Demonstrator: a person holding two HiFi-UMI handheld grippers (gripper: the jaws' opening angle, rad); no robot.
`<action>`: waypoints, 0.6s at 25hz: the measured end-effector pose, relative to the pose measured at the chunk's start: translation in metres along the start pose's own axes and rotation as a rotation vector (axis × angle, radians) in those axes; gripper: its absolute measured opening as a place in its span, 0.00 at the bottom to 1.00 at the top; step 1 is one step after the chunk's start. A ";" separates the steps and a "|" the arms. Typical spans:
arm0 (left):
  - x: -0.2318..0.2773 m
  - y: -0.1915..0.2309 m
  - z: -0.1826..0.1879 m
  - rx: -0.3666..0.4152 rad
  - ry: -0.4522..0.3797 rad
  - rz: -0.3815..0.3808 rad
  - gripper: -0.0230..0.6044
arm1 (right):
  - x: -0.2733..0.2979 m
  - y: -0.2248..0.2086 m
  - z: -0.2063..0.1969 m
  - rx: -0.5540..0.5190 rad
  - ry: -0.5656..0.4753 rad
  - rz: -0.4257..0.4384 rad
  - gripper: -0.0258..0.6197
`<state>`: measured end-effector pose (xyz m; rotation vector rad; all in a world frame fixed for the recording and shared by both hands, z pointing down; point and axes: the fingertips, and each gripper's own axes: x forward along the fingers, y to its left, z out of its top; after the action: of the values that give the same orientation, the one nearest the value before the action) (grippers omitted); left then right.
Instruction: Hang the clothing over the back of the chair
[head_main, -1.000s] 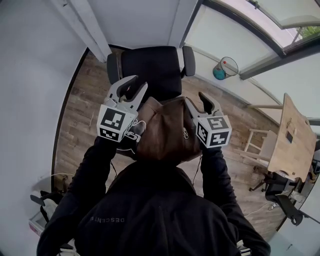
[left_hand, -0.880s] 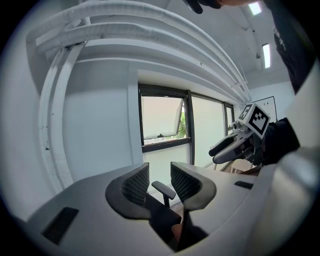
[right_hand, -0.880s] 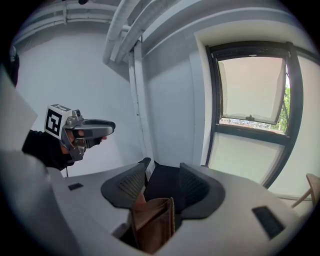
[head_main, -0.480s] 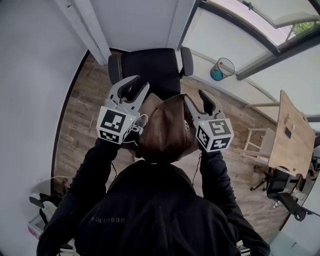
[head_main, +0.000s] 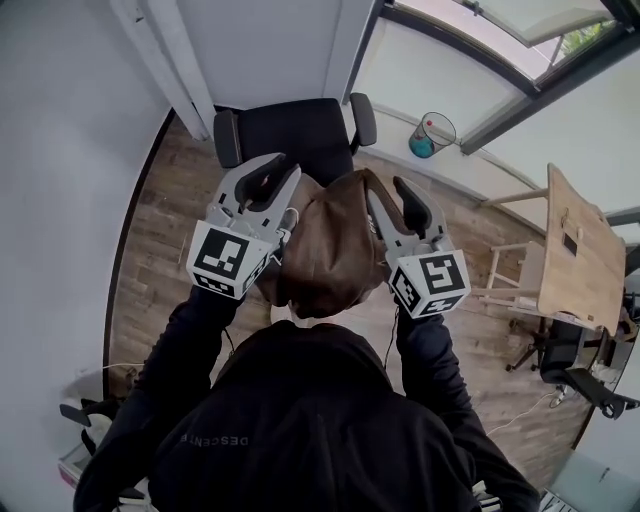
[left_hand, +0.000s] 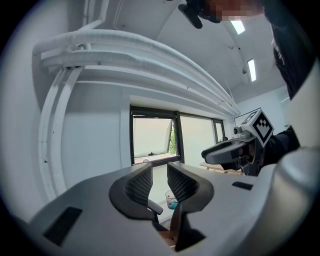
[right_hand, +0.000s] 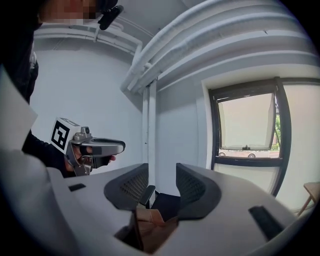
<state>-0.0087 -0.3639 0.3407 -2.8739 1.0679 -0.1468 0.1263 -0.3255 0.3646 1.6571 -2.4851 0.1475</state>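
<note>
Presently: one brown jacket (head_main: 330, 250), which we hold aloft, left gripper (head_main: 272, 178) and right gripper (head_main: 392, 200) just closing onto it; chair (head_main: 290, 130) back bare, draping outstanding.

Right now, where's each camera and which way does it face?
Head view: on the head, steeply down at chair, garment; shows arms, left gripper, right gripper.
Left gripper view: on left gripper, along its jaws toward window; garment low between them.
Right gripper view: on right gripper, toward wall, window; garment low between its jaws.
Shared: each gripper view shows the other gripper; both jaw pairs just closed further.
</note>
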 end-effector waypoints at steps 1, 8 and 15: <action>-0.005 -0.005 0.004 -0.005 -0.011 -0.008 0.19 | -0.007 0.006 0.003 -0.003 -0.017 0.003 0.31; -0.042 -0.045 0.022 -0.035 -0.077 -0.103 0.12 | -0.056 0.050 0.026 -0.037 -0.144 0.014 0.18; -0.081 -0.086 0.031 -0.049 -0.113 -0.176 0.08 | -0.098 0.090 0.032 -0.055 -0.189 0.027 0.05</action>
<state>-0.0102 -0.2449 0.3136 -2.9762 0.8097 0.0332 0.0784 -0.2075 0.3160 1.6879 -2.6213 -0.0782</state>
